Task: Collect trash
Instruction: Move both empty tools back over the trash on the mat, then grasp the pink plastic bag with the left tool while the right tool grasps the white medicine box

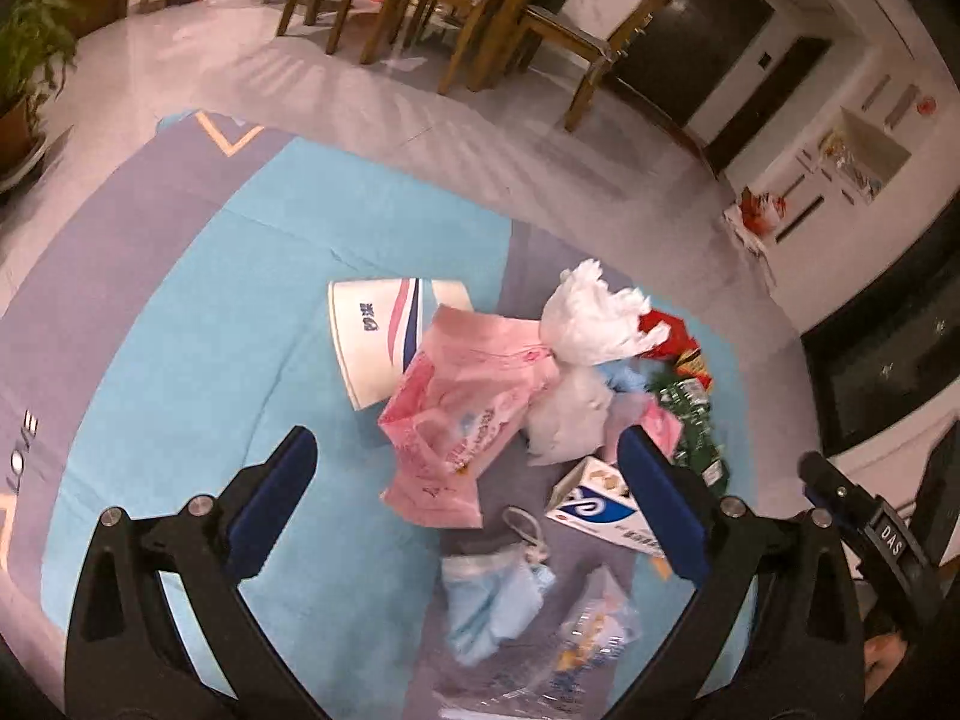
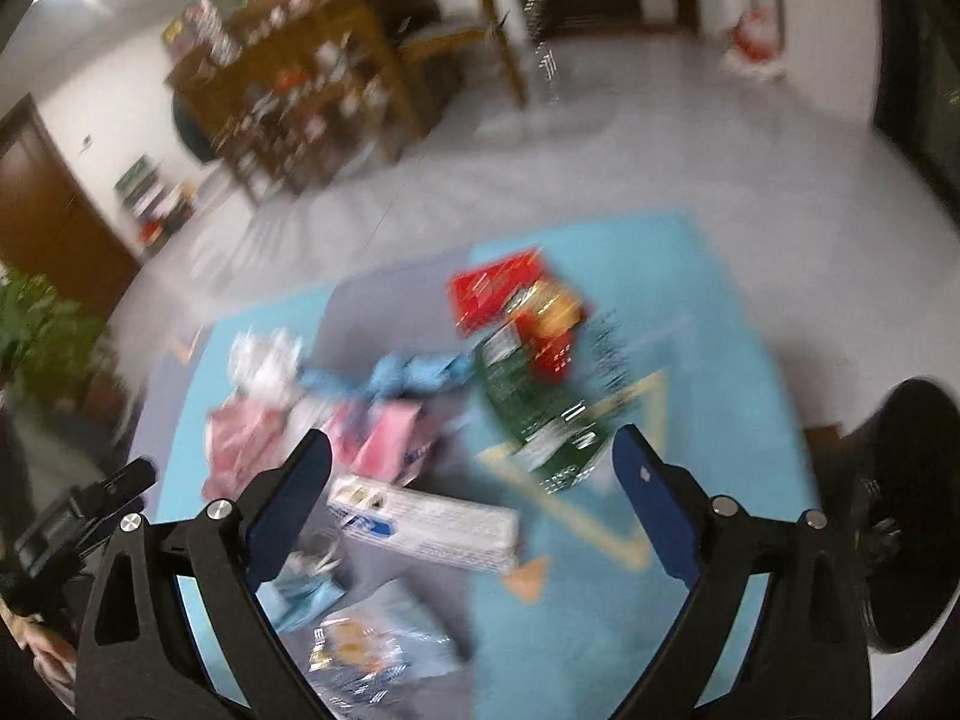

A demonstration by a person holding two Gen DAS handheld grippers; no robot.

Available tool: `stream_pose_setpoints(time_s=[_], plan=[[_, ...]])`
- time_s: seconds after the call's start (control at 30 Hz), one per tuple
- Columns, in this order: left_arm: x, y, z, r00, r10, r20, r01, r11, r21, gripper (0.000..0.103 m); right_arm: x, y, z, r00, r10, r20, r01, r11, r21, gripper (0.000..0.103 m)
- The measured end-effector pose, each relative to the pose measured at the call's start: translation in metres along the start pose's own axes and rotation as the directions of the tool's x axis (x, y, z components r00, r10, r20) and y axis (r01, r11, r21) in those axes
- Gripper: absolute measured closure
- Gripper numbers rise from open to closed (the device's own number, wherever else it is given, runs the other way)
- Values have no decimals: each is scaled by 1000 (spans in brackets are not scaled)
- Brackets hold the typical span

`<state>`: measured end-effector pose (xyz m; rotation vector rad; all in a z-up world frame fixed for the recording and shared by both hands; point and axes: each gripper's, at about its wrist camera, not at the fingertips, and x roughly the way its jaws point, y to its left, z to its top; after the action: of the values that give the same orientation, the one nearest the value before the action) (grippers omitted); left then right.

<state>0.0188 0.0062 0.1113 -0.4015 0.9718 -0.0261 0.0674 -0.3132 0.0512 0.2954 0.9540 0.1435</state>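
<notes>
Hovering with left tool [image 1: 468, 483] and right tool [image 2: 474, 480] both released, gripping nothing. Lying heaped on the blue mat [image 1: 180, 324]: pink bag [image 1: 462, 384] just beside the paper cup [image 1: 378, 336], white box [image 2: 426, 525] nearer. Probably handling light, limp, slippery; pinching a bunched fold of the bag seeming safest.

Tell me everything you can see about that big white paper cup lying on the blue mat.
The paper cup is white, with pink and dark blue swooshes and small blue printed characters on its side. It looks like thin coated paper, undented. It lies tipped over on its side on the light blue mat, apart from both jaws. A crumpled pink plastic bag overlaps one end, hiding part of it. Whether anything is inside cannot be seen.
</notes>
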Motion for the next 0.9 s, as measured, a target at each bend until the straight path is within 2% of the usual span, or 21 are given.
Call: stream_pose_setpoints(time_s=[0.1, 0.2, 0.27, 0.37, 0.43, 0.5, 0.57, 0.6, 0.63, 0.7, 0.8, 0.87, 0.9], plan=[[28, 4, 4, 998, 42, -46, -41, 999, 27, 3, 28, 14, -10, 994, 47, -96, -47, 999, 1, 10], [56, 12, 1, 992, 36, -119, -35, 999, 9, 4, 46, 24, -18, 986, 45, -159, -52, 998, -40, 10], [70, 18, -3, 986, 27, -165, -28, 1000, -5, 4, 59, 36, -24, 980, 8, -200, -30, 994, -104, 10], [92, 26, -10, 978, 55, -202, -61, 998, -23, 6, 87, 51, -36, 956, -179, -233, 109, 953, -283, 10], [97, 27, -11, 976, 34, -216, -43, 998, -38, 12, 96, 51, -41, 943, -192, -271, 102, 944, -315, 10], [100, 28, -11, 976, -2, -218, -10, 999, -51, 28, 105, 52, -48, 932, -186, -310, 74, 938, -338, 10], [104, 31, -12, 968, -42, -246, 27, 997, -67, 56, 109, 56, -53, 927, -204, -314, 77, 925, -371, 10], [104, 31, -13, 963, -57, -262, 36, 996, -83, 67, 110, 57, -55, 924, -218, -314, 83, 917, -390, 10], [106, 34, -14, 959, -77, -272, 48, 993, -110, 67, 112, 58, -57, 920, -230, -316, 90, 912, -400, 11], [103, 35, -15, 956, -97, -277, 61, 989, -136, 73, 114, 58, -62, 913, -236, -331, 93, 914, -396, 16], [91, 30, -14, 965, -90, -245, 65, 992, -107, 74, 113, 60, -68, 910, -242, -336, 89, 907, -411, 28], [76, 28, -12, 967, -132, -220, 106, 987, -123, 74, 112, 62, -73, 910, -245, -335, 90, 904, -417, 51], [69, 28, -12, 968, -151, -203, 126, 984, -129, 74, 111, 62, -76, 910, -228, -346, 75, 911, -404, 56]])
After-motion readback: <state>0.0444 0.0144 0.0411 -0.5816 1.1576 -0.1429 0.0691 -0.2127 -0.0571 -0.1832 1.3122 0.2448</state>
